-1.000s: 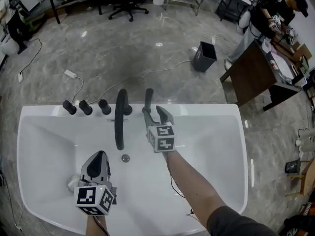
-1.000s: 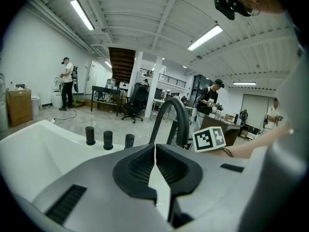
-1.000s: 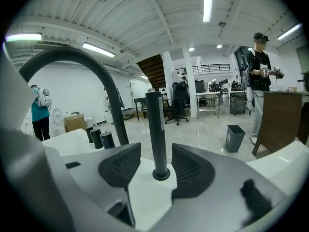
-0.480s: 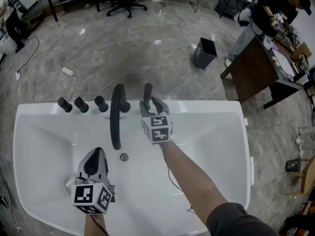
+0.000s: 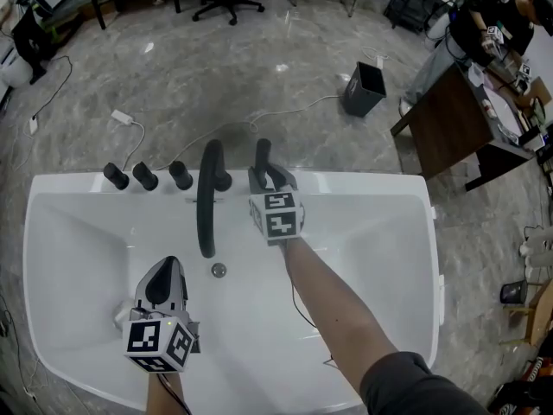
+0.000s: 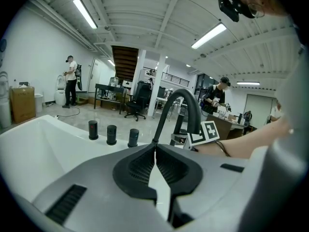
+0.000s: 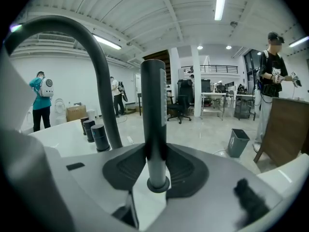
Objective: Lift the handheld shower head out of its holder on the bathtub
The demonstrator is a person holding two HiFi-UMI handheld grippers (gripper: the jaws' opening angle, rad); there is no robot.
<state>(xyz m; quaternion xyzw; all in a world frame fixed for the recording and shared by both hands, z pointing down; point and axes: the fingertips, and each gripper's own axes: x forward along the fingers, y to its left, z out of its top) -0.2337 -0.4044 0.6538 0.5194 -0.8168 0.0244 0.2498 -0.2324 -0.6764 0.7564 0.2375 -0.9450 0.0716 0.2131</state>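
Observation:
The handheld shower head (image 5: 262, 155) is a dark upright wand in its holder on the far rim of the white bathtub (image 5: 371, 186), right of the arched black spout (image 5: 208, 199). My right gripper (image 5: 264, 177) reaches to it. In the right gripper view the wand (image 7: 153, 105) stands between the closing jaws of that gripper (image 7: 155, 151), both pads touching it just above its base ring. My left gripper (image 5: 165, 277) hovers low over the tub's near left part; in its own view this gripper (image 6: 155, 151) is shut on nothing.
Three black knobs (image 5: 144, 176) stand left of the spout, and the drain (image 5: 219, 270) lies below it. Beyond the tub are floor cables (image 5: 130, 128), a dark bin (image 5: 362, 90), a wooden desk (image 5: 449, 119) and people at the right.
My right gripper moved a little forward to the shower wand and its jaws narrowed from wide open onto it. The left gripper stayed where it was.

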